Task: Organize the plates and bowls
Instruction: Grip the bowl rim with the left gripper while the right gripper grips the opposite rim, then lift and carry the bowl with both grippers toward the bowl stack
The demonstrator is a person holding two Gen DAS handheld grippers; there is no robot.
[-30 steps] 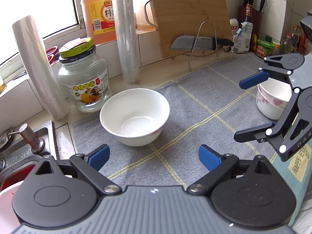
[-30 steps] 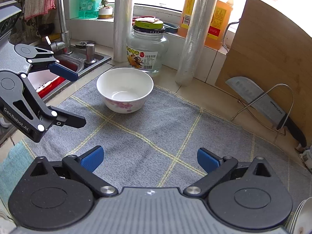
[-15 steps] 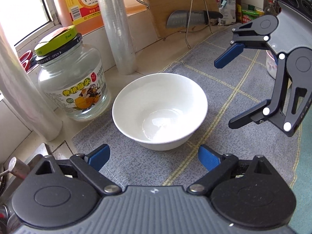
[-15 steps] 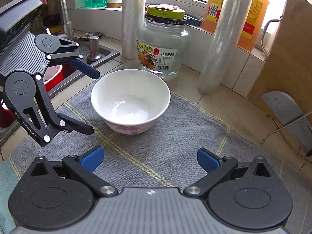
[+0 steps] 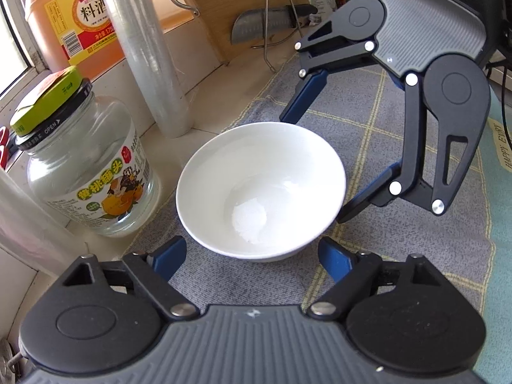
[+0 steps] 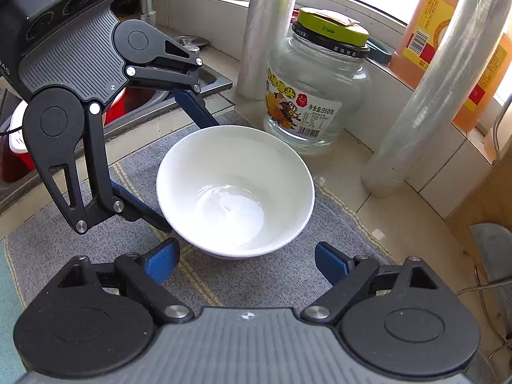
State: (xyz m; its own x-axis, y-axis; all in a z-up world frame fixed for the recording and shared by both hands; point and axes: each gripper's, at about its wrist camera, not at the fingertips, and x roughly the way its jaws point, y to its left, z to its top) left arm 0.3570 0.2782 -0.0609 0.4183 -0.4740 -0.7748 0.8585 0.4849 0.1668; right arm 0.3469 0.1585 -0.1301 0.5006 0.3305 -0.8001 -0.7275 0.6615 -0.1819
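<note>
A white bowl (image 5: pixel 260 188) stands upright and empty on a grey checked mat (image 5: pixel 400 243). It also shows in the right wrist view (image 6: pixel 235 188). My left gripper (image 5: pixel 252 257) is open, its blue pads just short of the bowl's near side. My right gripper (image 6: pixel 248 259) is open on the opposite side, equally close. In the left wrist view the right gripper (image 5: pixel 315 168) straddles the bowl's far rim with open jaws. In the right wrist view the left gripper (image 6: pixel 179 163) straddles the bowl's left side. No pad clearly touches the bowl.
A glass jar with a green lid (image 5: pixel 83 172) stands close to the bowl. Two rolls of plastic wrap (image 6: pixel 425 102) and an orange bottle (image 5: pixel 76 16) stand by the window. A cutting board and knife on a rack (image 5: pixel 268 25) are behind. A sink (image 6: pixel 144 99) lies beside the mat.
Both grippers have moved in toward the white bowl from opposite sides and now flank it closely. Both stayed open. The bowl has not moved.
</note>
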